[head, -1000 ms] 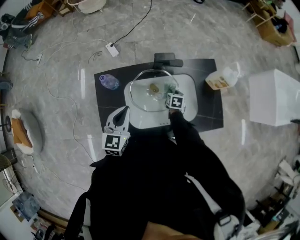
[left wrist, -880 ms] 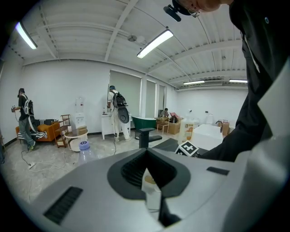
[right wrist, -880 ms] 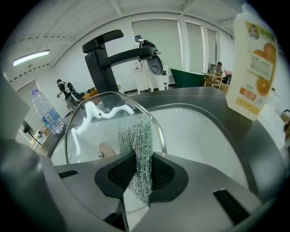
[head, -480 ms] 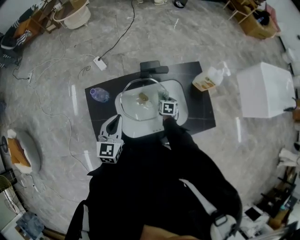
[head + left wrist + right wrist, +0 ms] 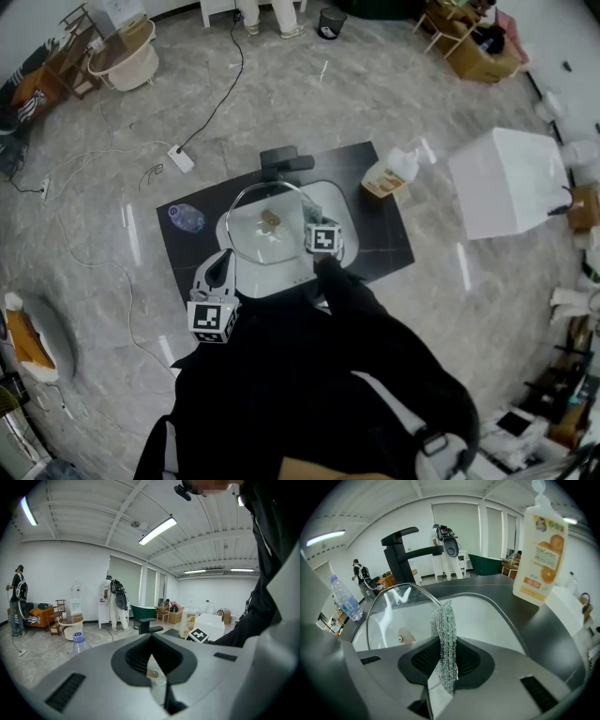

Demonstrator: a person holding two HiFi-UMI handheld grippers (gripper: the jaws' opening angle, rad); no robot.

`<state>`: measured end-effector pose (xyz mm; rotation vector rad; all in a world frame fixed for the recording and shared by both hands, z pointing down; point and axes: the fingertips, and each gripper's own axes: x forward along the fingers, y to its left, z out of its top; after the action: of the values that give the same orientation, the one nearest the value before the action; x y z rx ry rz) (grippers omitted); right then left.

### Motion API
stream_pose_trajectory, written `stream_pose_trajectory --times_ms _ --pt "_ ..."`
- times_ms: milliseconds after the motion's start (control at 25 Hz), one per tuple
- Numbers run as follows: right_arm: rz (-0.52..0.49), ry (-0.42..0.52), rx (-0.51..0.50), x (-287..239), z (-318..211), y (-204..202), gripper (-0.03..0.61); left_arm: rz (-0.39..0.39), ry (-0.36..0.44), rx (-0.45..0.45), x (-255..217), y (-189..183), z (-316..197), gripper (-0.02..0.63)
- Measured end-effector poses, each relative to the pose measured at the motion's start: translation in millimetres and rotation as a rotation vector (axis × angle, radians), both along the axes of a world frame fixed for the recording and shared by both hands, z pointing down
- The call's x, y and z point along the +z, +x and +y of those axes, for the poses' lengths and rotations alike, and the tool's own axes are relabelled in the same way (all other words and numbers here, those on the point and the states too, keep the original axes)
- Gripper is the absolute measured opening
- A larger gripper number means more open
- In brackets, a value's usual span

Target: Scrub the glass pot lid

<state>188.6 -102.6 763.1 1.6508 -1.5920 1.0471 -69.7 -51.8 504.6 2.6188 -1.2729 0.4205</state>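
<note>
Right gripper view shows the right gripper [image 5: 440, 660] clamped on a glittery mesh scrub cloth [image 5: 444, 630]. The glass pot lid [image 5: 386, 620] lies just ahead, to its left, in the white sink [image 5: 487, 616]. The left gripper [image 5: 152, 663] has its jaws together, short of the lid.

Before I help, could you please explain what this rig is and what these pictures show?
No robot: a person holds a two-jaw gripper in each hand. One picture looks down from a head camera; the other two ride on the grippers. On a dark mat sit a white sink, a black tap, a soap bottle and a water bottle. The right gripper is clamped on a mesh scrubber; the left gripper appears to pinch the rim of the glass lid tilted in the sink.
</note>
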Motion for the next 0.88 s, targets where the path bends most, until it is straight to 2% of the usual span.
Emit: stream_pose_trajectory --times_ms 360,600,760,880 --pt "-0.037 0.103 -0.02 -31 -4 -13 0.074 0.022 0.016 0.012 -3 2 -1 0.002" --pt "-0.038 0.09 -0.048 -36 2 -28 0.074 0.024 0.015 -0.014 -7 -3 3 0.002" --pt "-0.07 0.119 -0.094 -39 -3 -50 0.074 0.024 0.011 -0.037 -7 -10 7 0.002" --pt "-0.051 0.125 -0.133 -34 -4 -59 0.074 0.022 0.004 -0.057 -3 -16 12 0.002"
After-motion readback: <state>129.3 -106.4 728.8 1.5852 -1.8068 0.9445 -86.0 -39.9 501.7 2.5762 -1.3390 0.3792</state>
